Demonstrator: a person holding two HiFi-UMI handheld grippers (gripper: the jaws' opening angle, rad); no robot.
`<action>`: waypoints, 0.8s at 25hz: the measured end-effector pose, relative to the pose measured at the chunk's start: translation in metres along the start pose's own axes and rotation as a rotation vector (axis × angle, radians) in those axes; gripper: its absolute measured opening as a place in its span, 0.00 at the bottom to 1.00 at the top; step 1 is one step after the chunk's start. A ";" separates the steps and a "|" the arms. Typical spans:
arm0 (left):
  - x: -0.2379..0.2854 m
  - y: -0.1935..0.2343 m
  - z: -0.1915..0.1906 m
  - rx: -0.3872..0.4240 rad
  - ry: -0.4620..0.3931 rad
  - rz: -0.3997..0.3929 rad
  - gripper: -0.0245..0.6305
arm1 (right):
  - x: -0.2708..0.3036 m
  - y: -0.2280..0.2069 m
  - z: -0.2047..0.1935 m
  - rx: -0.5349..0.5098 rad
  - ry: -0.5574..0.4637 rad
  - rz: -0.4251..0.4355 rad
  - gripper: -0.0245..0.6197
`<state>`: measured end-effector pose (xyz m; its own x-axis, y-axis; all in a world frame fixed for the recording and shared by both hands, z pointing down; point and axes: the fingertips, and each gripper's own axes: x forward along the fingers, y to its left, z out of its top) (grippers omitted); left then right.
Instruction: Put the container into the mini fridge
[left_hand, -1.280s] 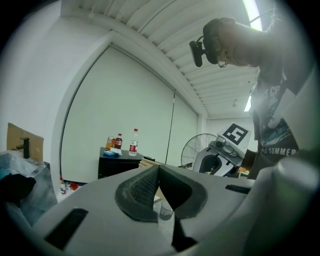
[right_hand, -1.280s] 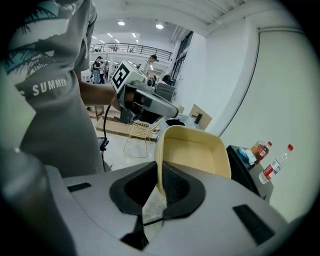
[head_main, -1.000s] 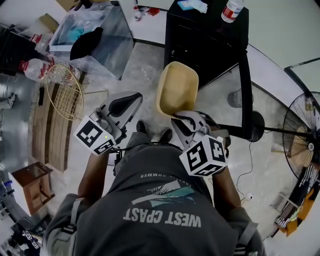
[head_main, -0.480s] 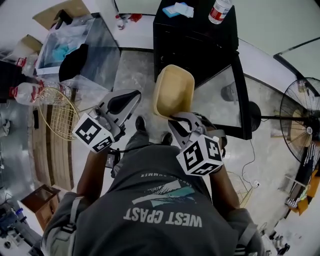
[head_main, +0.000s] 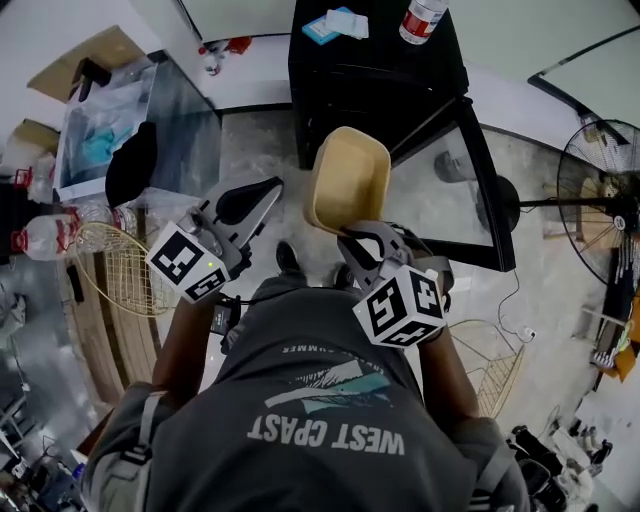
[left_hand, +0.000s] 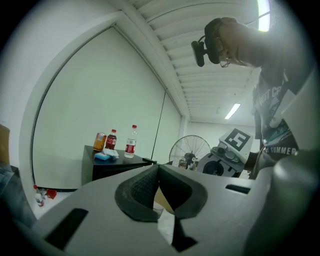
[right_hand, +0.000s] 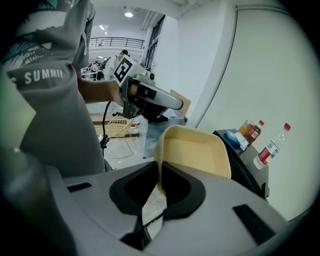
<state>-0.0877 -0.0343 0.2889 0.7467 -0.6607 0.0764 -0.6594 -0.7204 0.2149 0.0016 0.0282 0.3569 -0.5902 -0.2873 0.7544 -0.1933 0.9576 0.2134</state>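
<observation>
A cream, tub-shaped container (head_main: 350, 178) hangs tilted in front of a black mini fridge (head_main: 372, 72) whose glass door (head_main: 452, 195) stands swung open to the right. My right gripper (head_main: 343, 236) is shut on the container's near rim. In the right gripper view the rim (right_hand: 161, 165) sits pinched between the pads of the right gripper (right_hand: 160, 179), with the fridge (right_hand: 246, 161) beyond. My left gripper (head_main: 268, 192) is to the left of the container; in the left gripper view the left gripper (left_hand: 159, 186) is shut with nothing in it.
Bottles (head_main: 420, 18) and a blue pack (head_main: 334, 24) stand on the fridge top. A glass tank (head_main: 140, 120) sits at the left, with wire racks (head_main: 120, 268) on the floor. A standing fan (head_main: 600, 200) is at the right, and a cable (head_main: 512, 300) trails near the door.
The view has shifted, so the fridge and its open door now lie more straight ahead. The container stays held by the right gripper; the left gripper keeps its place beside it.
</observation>
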 end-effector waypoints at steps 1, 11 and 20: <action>0.001 0.004 0.000 0.000 0.003 -0.016 0.06 | 0.003 -0.002 0.002 0.010 0.005 -0.009 0.11; 0.012 0.034 0.001 0.002 0.027 -0.146 0.06 | 0.030 -0.024 0.008 0.078 0.049 -0.099 0.11; 0.024 0.051 -0.007 -0.023 0.036 -0.211 0.06 | 0.055 -0.044 -0.008 0.114 0.098 -0.141 0.11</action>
<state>-0.1031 -0.0857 0.3081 0.8707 -0.4879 0.0620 -0.4867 -0.8364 0.2521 -0.0163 -0.0297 0.3940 -0.4731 -0.4101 0.7798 -0.3595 0.8979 0.2541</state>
